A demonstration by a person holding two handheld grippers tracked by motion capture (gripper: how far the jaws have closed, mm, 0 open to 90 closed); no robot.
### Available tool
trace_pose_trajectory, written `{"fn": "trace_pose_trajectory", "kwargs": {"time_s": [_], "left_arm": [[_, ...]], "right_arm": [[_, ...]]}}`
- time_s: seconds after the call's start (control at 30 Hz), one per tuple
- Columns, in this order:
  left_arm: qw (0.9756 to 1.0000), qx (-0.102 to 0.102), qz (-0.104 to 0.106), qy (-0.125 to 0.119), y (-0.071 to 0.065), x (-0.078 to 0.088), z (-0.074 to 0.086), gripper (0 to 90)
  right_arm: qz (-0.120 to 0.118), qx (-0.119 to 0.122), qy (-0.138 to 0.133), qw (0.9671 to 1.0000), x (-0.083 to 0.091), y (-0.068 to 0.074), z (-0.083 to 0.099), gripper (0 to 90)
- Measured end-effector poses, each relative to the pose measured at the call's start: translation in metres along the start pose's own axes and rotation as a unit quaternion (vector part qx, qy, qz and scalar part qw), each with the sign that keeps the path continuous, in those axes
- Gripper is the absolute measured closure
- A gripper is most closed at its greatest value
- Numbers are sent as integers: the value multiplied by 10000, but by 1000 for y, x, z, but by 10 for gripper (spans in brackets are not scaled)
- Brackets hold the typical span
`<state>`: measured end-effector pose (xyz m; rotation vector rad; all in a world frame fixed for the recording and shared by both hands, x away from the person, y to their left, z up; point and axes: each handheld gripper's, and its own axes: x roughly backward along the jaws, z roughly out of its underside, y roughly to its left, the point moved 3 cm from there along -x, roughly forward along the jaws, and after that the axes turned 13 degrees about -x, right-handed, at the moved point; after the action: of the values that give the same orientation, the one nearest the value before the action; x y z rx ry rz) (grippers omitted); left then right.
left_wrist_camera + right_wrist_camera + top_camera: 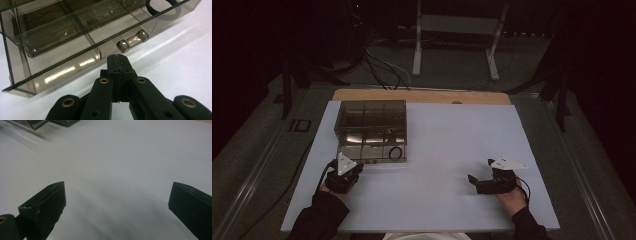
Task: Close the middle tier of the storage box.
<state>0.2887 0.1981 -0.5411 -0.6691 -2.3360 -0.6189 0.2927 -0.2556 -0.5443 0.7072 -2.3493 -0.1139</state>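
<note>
High view: a smoky see-through plastic box with small compartments (371, 131) is seen on the white table top (452, 150), at the left and toward the far side. The left gripper (357, 167) is held just in front of the box's near wall. The right gripper (472, 180) is held well apart from the box, over bare table at the right.

In the left gripper view, the black jaws are pressed together with nothing between them. Their tips are pointed at the clear bar-shaped drawer handle with shiny ends (132, 40), very near it, but the handle is not yet gripped. A black rubber ring (162, 10) is seen inside a compartment at the box's near right corner. In the right gripper view, the jaws are spread wide apart and nothing is held.

It is judged that the work is only at its start. The drawer looks shut. The handle is yet to be grabbed and the drawer is yet to be pulled out.
</note>
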Motion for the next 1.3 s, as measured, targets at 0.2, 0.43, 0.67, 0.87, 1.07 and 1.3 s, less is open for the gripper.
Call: {"fn": "trace_pose_trajectory", "kwargs": {"time_s": [0.2,0.43,0.67,0.87,1.07,1.3], "left_arm": [[9999,-117,-81,-10,0,-3,-1,900],[9998,-165,-84,6,2,-5,-1,900],[9997,-204,-140,-23,1,-8,0,900],[9996,-235,-147,-6,1,-10,0,900],[9996,-260,-136,-8,1,-10,-1,900],[9997,-240,-99,-8,1,-10,-1,900]], "right_arm": [[4,11,-8,10000,0,0,0,13],[-15,16,5,10000,0,0,0,13],[-26,12,5,10000,-1,0,0,13],[-34,15,16,10000,-1,0,0,13],[-45,10,22,10000,-1,0,0,13],[-40,8,19,10000,-1,0,0,13]]}}
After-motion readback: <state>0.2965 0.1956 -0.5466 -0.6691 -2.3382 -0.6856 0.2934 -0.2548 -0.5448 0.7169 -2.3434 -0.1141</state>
